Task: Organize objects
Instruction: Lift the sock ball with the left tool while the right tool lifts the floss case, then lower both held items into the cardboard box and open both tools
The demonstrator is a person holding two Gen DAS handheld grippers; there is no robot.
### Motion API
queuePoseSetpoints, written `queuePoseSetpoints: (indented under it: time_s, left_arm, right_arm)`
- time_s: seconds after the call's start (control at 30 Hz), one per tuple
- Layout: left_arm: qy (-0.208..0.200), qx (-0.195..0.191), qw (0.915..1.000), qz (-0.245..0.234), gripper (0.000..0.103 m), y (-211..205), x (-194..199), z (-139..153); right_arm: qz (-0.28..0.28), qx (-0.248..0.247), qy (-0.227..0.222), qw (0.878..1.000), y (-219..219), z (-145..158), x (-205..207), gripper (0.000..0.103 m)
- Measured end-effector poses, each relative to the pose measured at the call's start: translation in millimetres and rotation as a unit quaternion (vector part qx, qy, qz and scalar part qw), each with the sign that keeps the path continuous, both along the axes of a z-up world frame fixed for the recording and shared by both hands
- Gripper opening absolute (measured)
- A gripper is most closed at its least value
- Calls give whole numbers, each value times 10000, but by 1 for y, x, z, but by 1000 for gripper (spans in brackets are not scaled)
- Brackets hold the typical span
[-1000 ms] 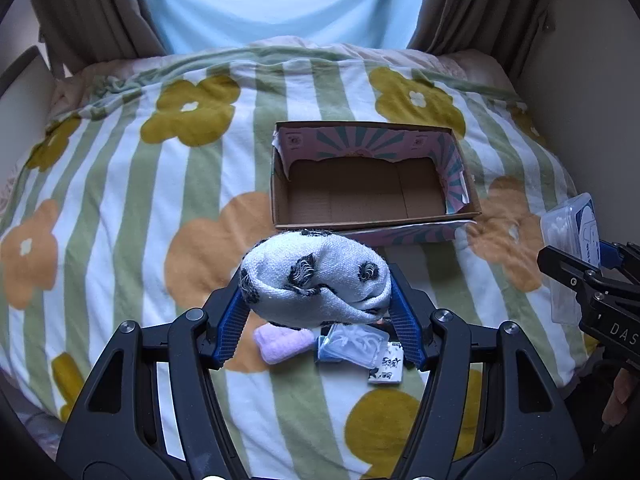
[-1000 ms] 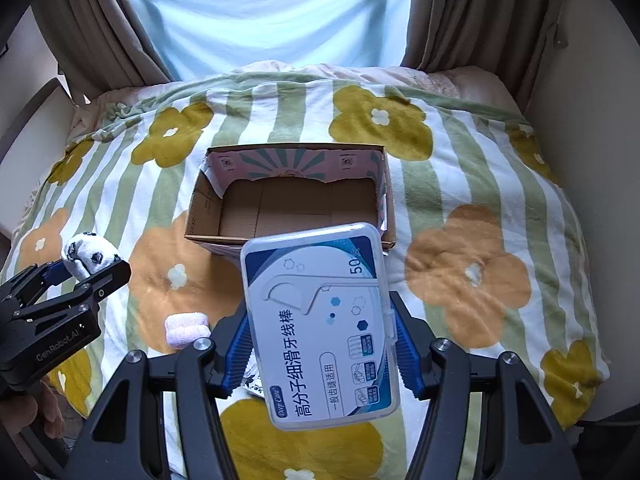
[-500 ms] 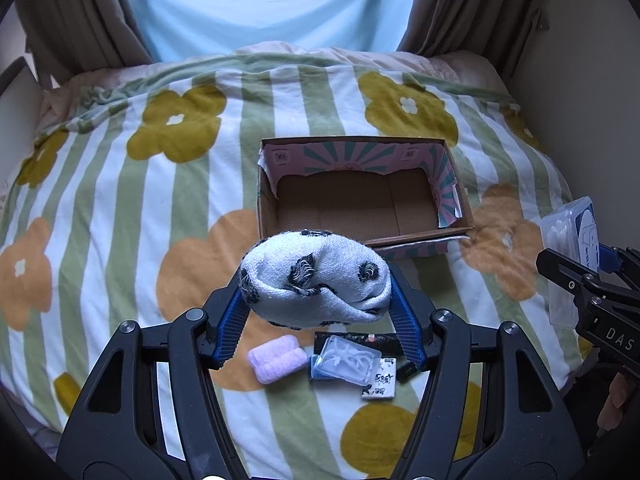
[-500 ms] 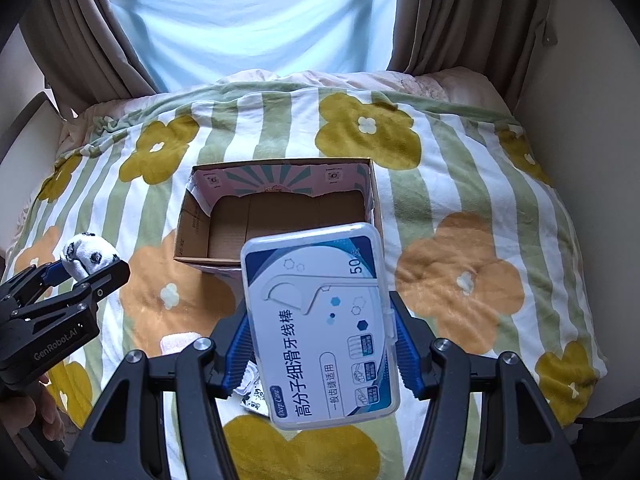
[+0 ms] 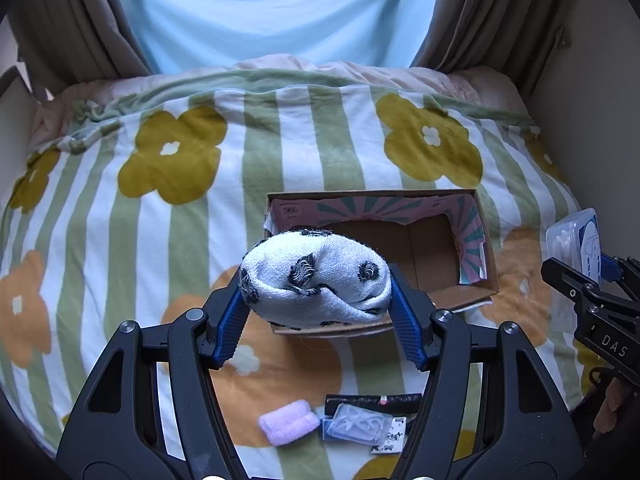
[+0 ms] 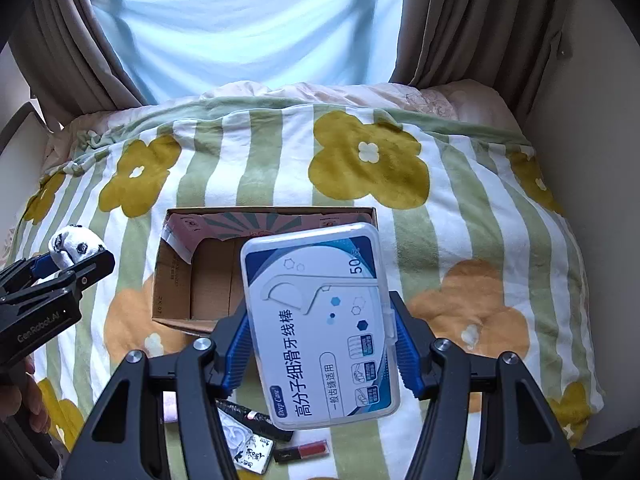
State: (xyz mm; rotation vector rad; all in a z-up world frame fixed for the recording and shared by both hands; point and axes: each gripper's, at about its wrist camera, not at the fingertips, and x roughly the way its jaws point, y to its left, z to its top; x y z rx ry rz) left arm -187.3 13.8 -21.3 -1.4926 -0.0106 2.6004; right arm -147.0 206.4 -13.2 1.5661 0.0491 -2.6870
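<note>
Above the cardboard box [image 5: 478, 256], left gripper [image 5: 316, 304] jaws clamp a rolled sock [image 5: 316, 280], right gripper [image 6: 320, 344] jaws a floss case [image 6: 320, 320].

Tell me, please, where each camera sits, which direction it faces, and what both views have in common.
Left wrist: on the left gripper, facing along its fingers at the rolled sock it clamps; right gripper at the right edge.
Right wrist: on the right gripper, facing the dental floss pick box it clamps; left gripper and a hand at the left.
Shared: cardboard box, flowered blanket, curtains.
</note>
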Motion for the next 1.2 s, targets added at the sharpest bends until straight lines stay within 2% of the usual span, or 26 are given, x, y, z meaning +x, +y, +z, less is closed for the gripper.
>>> queuePoseSetpoints:
  time_s: [0.23, 0.47, 0.9, 1.03, 1.2]
  left_arm:
    - [-249, -3, 9997, 23, 61, 8, -49, -39]
    - [-631, -121, 9979, -46, 61, 19, -91, -91]
    - [-1240, -319, 9915, -222, 61, 39, -131, -187]
    - [-1288, -422, 9905, -238, 61, 42, -136, -203]
    - [-1271, -480, 9904, -271, 61, 45, -138, -204]
  right_arm:
    - [185, 74, -212, 9996, -7, -35, -51, 57]
    - [333, 9, -585, 9977, -12, -81, -92, 57]
    - [773, -11, -1380, 9874, -18, -182, -131, 57]
    - [869, -34, -1468, 9853, -18, -196, -131, 57]
    - [980, -70, -1474, 9842, -18, -198, -128, 57]
